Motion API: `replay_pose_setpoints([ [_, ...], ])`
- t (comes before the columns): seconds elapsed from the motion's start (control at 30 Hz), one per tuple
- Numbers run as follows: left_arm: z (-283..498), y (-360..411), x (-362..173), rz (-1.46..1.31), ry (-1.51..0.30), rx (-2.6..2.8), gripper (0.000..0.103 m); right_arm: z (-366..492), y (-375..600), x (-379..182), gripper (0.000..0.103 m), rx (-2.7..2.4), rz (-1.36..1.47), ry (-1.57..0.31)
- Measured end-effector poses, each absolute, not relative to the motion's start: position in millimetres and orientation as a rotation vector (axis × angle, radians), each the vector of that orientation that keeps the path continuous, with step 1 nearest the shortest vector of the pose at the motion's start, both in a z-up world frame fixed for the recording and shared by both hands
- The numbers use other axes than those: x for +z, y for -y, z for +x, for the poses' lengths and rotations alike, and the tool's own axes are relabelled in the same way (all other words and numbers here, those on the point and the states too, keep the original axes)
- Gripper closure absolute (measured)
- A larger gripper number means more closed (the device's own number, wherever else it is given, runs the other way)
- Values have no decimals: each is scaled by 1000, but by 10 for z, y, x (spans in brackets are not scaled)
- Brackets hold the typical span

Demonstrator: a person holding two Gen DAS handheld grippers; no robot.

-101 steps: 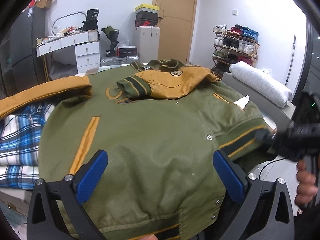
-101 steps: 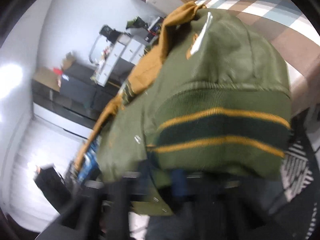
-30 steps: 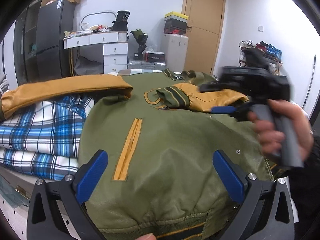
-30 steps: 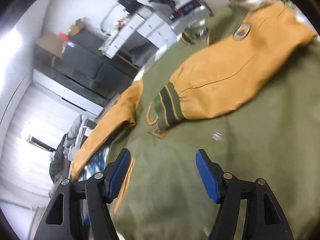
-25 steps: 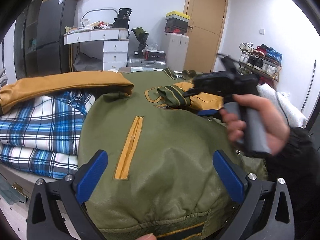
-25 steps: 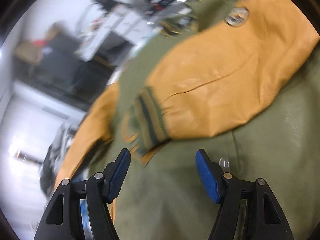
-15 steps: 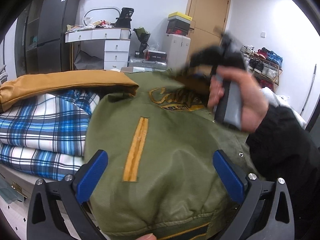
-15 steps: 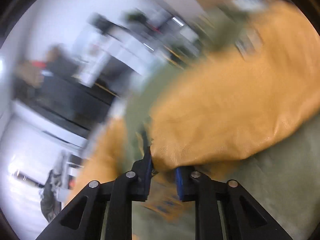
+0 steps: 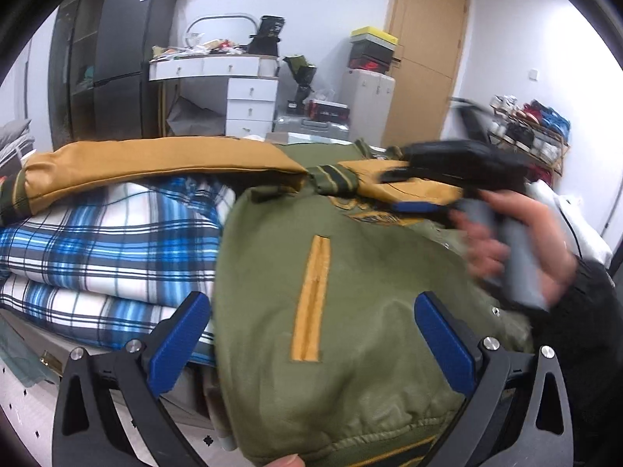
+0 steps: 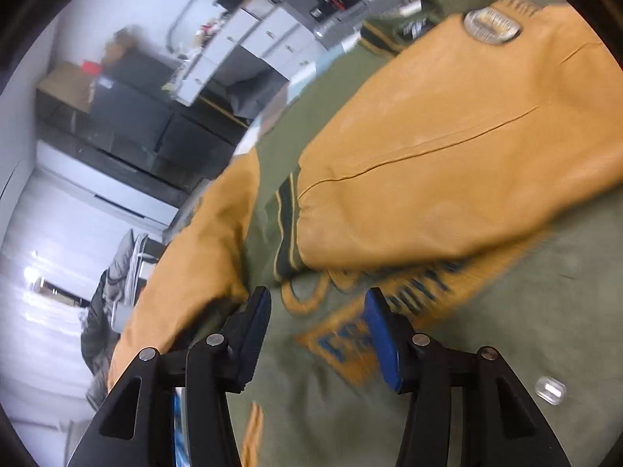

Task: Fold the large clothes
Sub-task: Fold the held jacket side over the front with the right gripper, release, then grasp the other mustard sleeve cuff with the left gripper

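An olive green jacket point(image 9: 350, 311) with mustard yellow sleeves lies front up over a pile of bedding. Its right sleeve point(image 10: 447, 163) lies folded across the chest lettering; the other sleeve point(image 9: 155, 163) stretches out to the left. My left gripper point(image 9: 311, 334) is open, its blue pads either side of the jacket's lower front near the hem. My right gripper point(image 10: 317, 330) is open and empty just short of the folded sleeve's striped cuff point(image 10: 286, 229); it shows blurred in the left wrist view point(image 9: 420, 206), held by a hand.
Folded blue plaid bedding point(image 9: 101, 249) lies under the jacket on the left. A white drawer desk point(image 9: 233, 89), a black cabinet point(image 9: 117, 70), a wooden door point(image 9: 424, 62) and a shoe rack point(image 9: 533, 132) stand behind. A grey roll point(image 9: 576, 225) lies at right.
My right gripper was shut on the sleeve half a second ago; it has let go, opened and pulled back, leaving the sleeve across the chest. My left gripper has stayed open by the hem.
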State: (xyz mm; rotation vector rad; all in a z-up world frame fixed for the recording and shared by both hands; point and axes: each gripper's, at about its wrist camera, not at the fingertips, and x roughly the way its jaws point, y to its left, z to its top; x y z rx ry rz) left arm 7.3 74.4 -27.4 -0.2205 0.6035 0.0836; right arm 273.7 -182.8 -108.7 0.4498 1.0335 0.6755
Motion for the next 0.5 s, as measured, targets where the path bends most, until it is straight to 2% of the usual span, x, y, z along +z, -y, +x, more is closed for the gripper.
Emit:
replay_pose_setpoints([
  [0.03, 102, -799, -272, -246, -606, 86, 1, 2669, 1887, -1010, 47, 688, 434, -1005],
  [0.13, 167, -1012, -249, -352, -611, 121, 1, 2251, 2377, -714, 25, 756, 354, -808],
  [0.27, 163, -1169, -210, -402, -590, 190, 1, 1848, 2887, -362, 11, 713, 241, -561],
  [0.33, 143, -1222, -189, -402, -585, 236, 1, 1524, 3224, -283, 0, 649, 181, -470],
  [0.5, 10, -1509, -74, -445, -508, 330, 1, 1049, 3716, -326, 0, 432, 146, -410],
])
